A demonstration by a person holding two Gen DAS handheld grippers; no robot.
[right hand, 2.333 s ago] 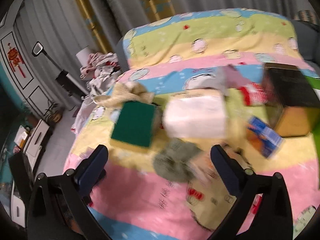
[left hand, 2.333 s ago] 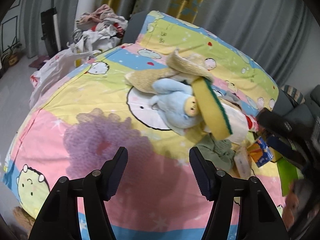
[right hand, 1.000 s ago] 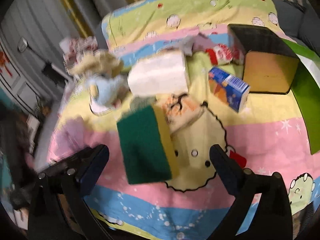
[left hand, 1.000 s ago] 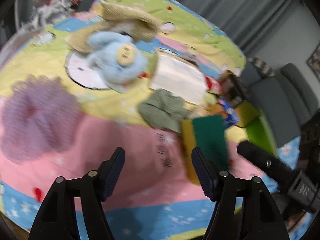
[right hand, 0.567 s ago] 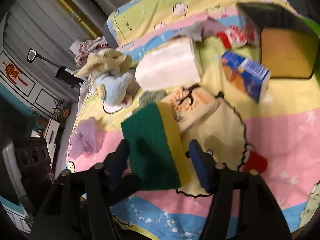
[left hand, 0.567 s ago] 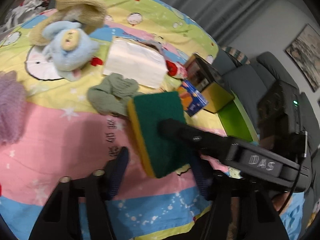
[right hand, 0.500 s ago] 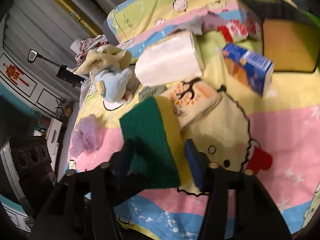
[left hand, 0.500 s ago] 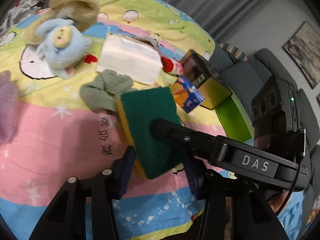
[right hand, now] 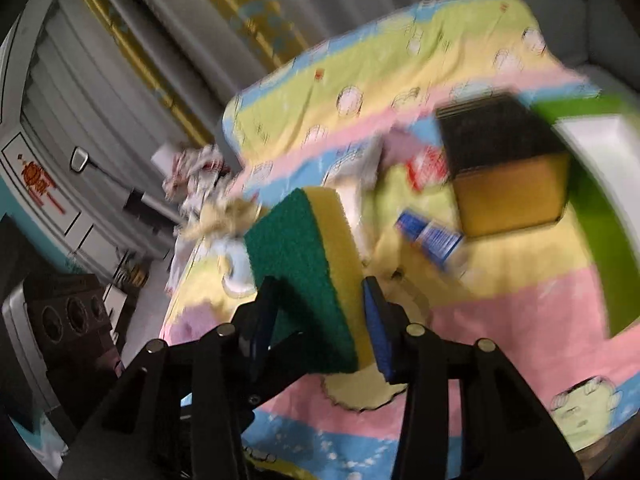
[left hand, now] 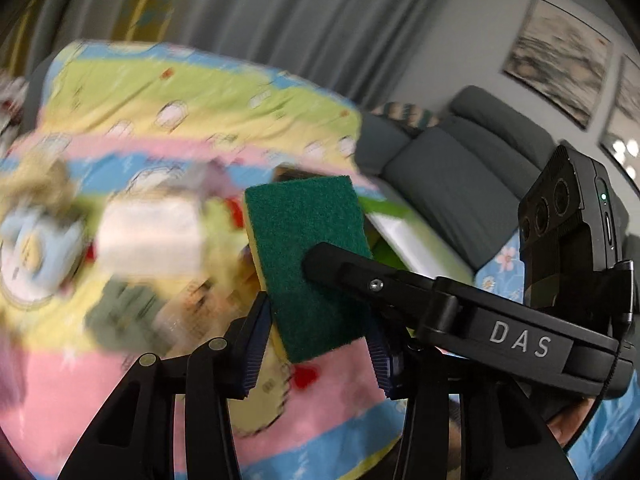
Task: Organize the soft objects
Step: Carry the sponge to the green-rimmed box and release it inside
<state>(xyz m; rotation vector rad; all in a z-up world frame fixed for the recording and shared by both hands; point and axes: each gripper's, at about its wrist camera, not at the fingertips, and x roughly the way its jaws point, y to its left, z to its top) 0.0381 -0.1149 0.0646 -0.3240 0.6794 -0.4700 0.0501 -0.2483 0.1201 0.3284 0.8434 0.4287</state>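
Sponge, a second ago lying on the cartoon bedspread, now lifted above it, clamped by both left gripper, jaws closing, and right gripper; release one side gently before transfer; blur obscures plush toy, tissue pack.
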